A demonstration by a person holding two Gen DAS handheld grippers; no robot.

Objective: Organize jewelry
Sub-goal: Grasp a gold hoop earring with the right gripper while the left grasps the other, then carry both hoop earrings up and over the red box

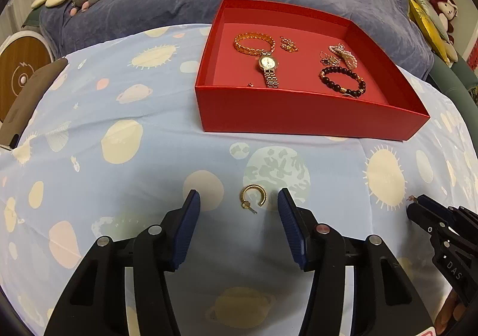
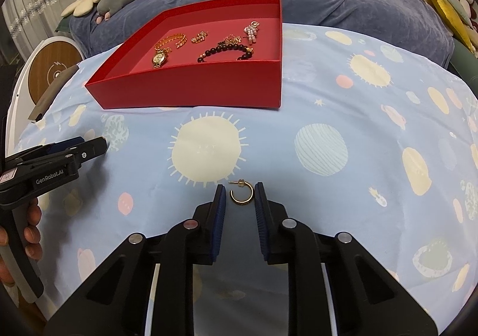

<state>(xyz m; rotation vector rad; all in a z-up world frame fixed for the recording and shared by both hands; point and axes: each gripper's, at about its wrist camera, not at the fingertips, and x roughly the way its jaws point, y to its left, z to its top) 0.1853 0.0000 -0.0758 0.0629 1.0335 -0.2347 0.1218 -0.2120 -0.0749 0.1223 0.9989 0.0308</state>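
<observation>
Both grippers are standing open: the left gripper [image 1: 239, 201] and right gripper [image 2: 239, 194] are each straddling a gold hoop earring [image 1: 253, 197], untouched.

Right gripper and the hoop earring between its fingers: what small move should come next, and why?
Probably close the right gripper the rest of the way. The gold hoop earring lies flat on the blue cloth between the two fingers, which look just clear of it, and the red box already holds other jewelry.
</observation>
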